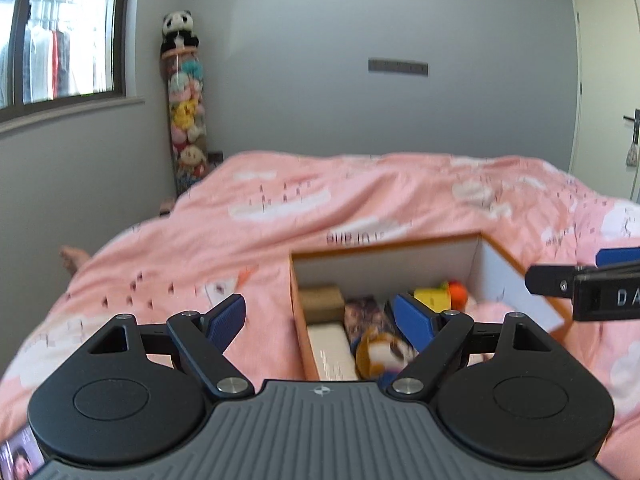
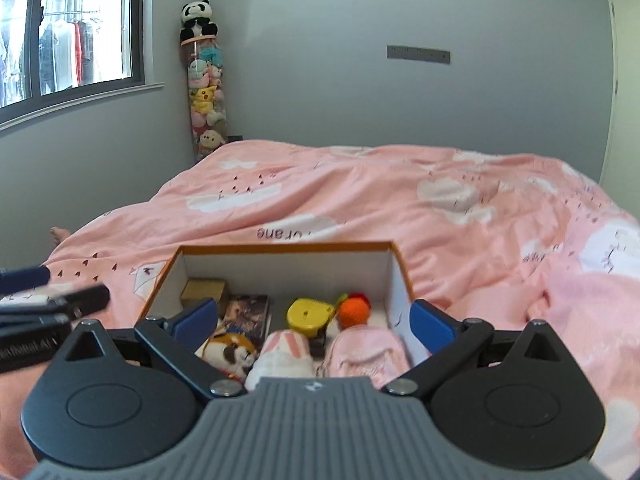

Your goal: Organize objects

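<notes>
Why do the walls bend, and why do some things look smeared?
Both wrist views use fisheye lenses, so the window frame and the door edge curve. In the left wrist view the box contents and the bedcover print are smeared by motion; the right wrist view is sharper, softening only near the box. Daylight, no glare.

Box (image 2: 404, 276) on pink bed (image 2: 360, 196).

Grey walls (image 2: 320, 92) enclose a bed under a pink cloud-print duvet (image 2: 360, 200), spread ahead of the fingers. Up to their left, a dark-framed window (image 2: 76, 28) lets in daylight. In the far corner stands a tall clear tube of plush toys (image 2: 206, 100), a panda (image 2: 197, 16) on top. A white door (image 1: 606, 88) lies far right.
</notes>
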The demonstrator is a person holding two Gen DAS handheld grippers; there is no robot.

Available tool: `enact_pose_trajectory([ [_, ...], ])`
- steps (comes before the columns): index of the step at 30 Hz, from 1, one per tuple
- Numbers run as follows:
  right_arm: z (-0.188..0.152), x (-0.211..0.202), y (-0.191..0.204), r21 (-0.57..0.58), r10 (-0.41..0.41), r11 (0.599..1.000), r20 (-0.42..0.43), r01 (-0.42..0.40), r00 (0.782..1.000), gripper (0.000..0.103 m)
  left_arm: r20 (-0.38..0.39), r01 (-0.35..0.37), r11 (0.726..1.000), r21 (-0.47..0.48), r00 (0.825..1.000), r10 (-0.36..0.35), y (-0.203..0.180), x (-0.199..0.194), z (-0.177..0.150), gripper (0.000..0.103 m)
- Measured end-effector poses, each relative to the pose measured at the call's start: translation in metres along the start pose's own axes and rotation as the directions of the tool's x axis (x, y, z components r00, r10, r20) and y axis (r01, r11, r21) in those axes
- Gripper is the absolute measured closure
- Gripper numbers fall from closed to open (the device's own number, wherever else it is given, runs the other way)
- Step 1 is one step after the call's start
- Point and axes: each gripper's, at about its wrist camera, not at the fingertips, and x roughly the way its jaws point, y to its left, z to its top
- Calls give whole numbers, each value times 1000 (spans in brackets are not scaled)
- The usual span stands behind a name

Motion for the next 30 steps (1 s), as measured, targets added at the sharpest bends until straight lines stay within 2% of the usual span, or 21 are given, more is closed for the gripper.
enact_pose_trajectory([
  [5, -12, 4, 6, -21, 32, 999, -35, -33, 999, 1, -52, 7, 1000, -29, 999, -9, 4, 1, -15, 6],
  [12, -24, 1, 18, -98, 6, 995, -17, -8, 1000, 1, -51, -12, 997, -76, 999, 8, 12, -1, -18, 6],
  [30, -38, 4, 17, -79, 43, 996, -43, -46, 998, 1, -88, -11, 998, -56, 996, 6, 5, 3, -27, 6],
])
